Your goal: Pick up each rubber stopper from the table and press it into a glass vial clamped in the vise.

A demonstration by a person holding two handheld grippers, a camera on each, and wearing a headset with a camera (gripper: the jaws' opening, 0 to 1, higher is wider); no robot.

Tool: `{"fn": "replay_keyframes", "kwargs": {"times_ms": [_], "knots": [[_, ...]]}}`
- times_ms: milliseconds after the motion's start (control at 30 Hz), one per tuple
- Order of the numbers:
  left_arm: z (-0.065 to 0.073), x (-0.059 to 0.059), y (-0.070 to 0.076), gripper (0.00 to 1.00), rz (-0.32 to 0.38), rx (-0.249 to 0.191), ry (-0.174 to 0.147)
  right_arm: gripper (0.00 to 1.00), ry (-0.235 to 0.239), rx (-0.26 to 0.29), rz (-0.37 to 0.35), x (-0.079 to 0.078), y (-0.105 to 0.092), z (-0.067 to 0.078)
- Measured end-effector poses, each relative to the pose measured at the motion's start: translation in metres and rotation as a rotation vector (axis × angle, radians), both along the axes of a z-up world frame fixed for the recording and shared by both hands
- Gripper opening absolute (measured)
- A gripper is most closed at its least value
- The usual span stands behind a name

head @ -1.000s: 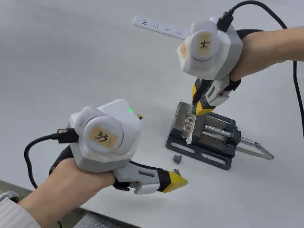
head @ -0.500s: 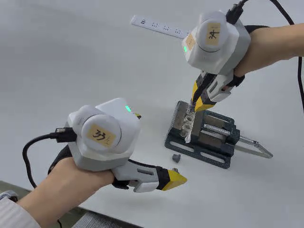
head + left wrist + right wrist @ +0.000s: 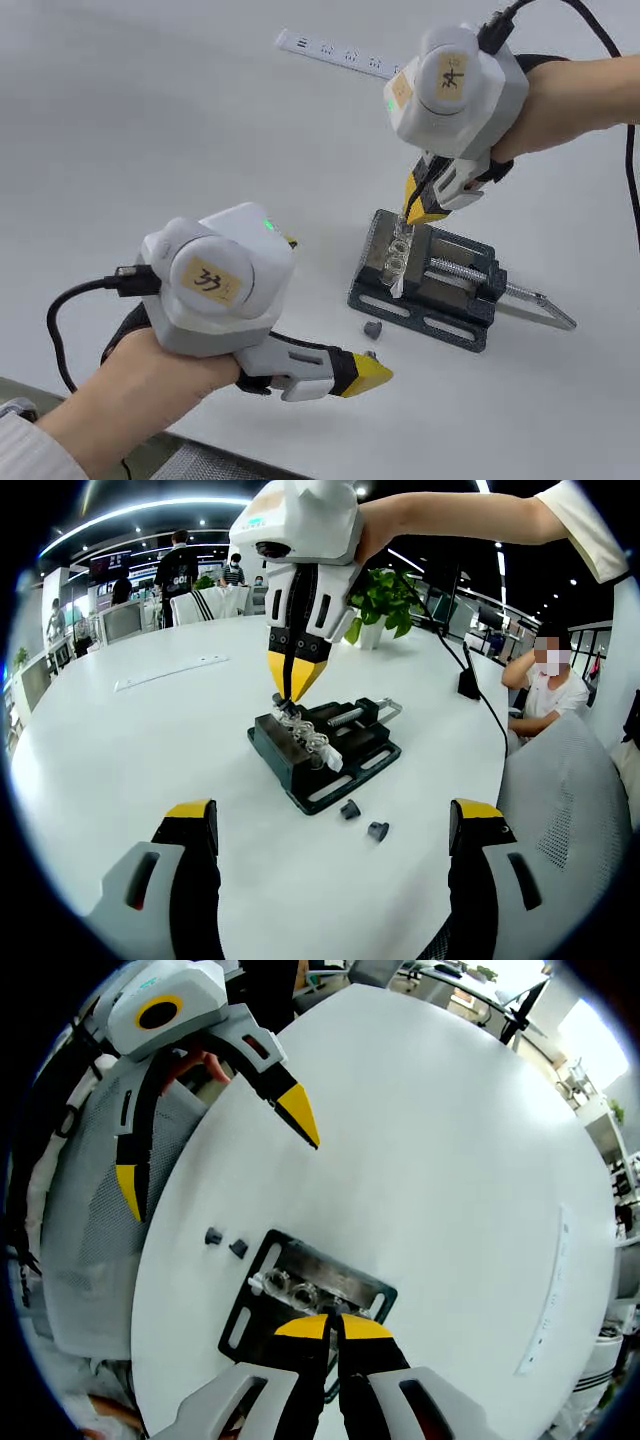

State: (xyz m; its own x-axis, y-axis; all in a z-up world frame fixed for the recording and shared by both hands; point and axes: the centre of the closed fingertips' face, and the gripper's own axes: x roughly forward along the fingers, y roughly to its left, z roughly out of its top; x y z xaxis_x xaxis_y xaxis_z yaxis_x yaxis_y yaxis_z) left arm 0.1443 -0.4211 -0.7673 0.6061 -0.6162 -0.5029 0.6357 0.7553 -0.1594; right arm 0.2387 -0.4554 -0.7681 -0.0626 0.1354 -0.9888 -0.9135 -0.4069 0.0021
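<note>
Right gripper: was poised just above one end of the vial row, jaws pressed together; I could not tell whether a stopper sat between them.
Left gripper: was held low over the desk, jaws spread wide and holding nothing.
Stoppers: two dark ones lay loose on the desk just beside the vise.
Vials: clear glass, were clamped in a row in the vise.

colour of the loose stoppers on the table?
Dark grey. The two stoppers show best in the left gripper view, beside the vise.
</note>
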Motion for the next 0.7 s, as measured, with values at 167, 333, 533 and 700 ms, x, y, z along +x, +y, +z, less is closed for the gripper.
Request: {"fn": "replay_keyframes", "kwargs": {"times_ms": [167,333,533,700], "knots": [[0.0003,0.0012,0.0001,0.95,0.005,-0.003,0.0,0.0,-0.006,0.016,0.007,-0.0002,0.0007,0.0001],[0.0005,0.0025,0.0001,0.95,0.007,-0.005,0.001,0.0,-0.014,0.035,0.009,-0.0002,0.0003,0.0004],[-0.0003,0.0034,-0.0001,0.94,0.004,-0.008,0.001,0.0,-0.009,0.046,0.005,-0.0007,-0.0006,0.0004],[-0.0001,0.0033,-0.0015,0.94,0.002,-0.008,0.002,0.0,-0.018,0.053,0.025,0.0012,0.0005,-0.0001]]}}
